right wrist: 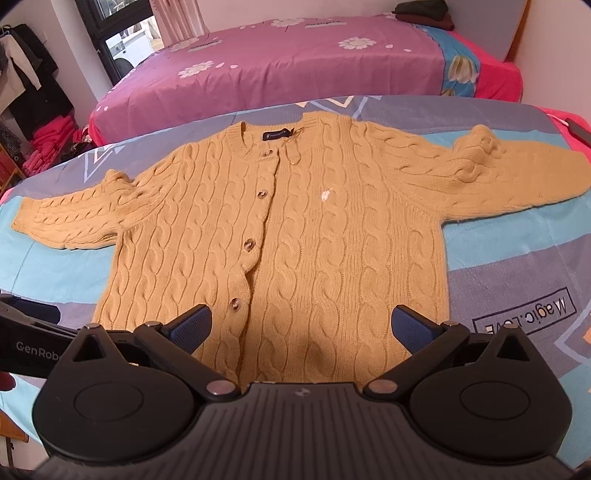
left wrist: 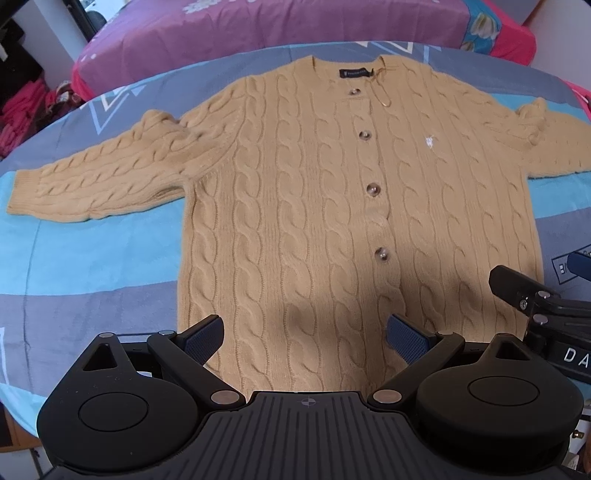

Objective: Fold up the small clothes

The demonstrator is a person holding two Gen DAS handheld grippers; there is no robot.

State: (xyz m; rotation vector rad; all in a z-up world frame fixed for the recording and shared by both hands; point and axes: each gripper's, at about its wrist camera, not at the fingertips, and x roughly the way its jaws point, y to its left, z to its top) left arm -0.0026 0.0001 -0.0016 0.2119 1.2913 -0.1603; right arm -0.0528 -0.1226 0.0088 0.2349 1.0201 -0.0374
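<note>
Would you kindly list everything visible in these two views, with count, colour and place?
Cable-knit cardigan: one, tan, spread flat and buttoned on the near bed, sleeves out to both sides.
Buttons: four visible, brown, down the cardigan's front.
Neck label: one, dark navy, inside the collar.
Near bedsheet: one, blue and grey patterned, under the cardigan.
Far bed cover: one, purple with white flowers, behind.
Folded dark clothes: one pile, far bed's back corner.
Pink clothes: one heap, at left.
Left gripper: black, blue pads, open above the hem.
Right gripper: same, open.
</note>
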